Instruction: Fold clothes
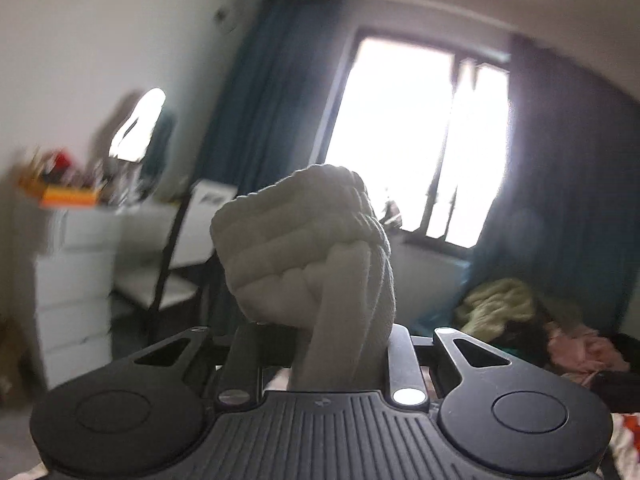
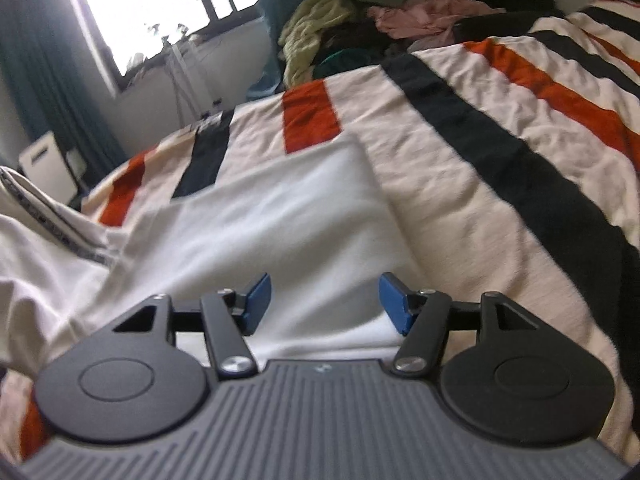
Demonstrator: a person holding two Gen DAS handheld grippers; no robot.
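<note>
Left wrist: left tongs (image 1: 320, 344) clamp bunched white garment (image 1: 304, 248); right tongs (image 2: 325, 300) wide.

Left claw (image 1: 320, 344): view ahead is filled by a bunched white cloth (image 1: 308, 248) clamped between its fingers; I see free air around it. Right claw (image 2: 324, 300): jaws apart, gap unobstructed, flat white garment (image 2: 280, 208) directly beneath. Striped bedspread (image 2: 480, 168) to the right is bare. Clothes pile (image 2: 360, 28) blocks the far edge.

No text is legible anywhere (the printed band (image 2: 60, 224) along the white garment's (image 2: 256, 220) edge is too blurred).
</note>
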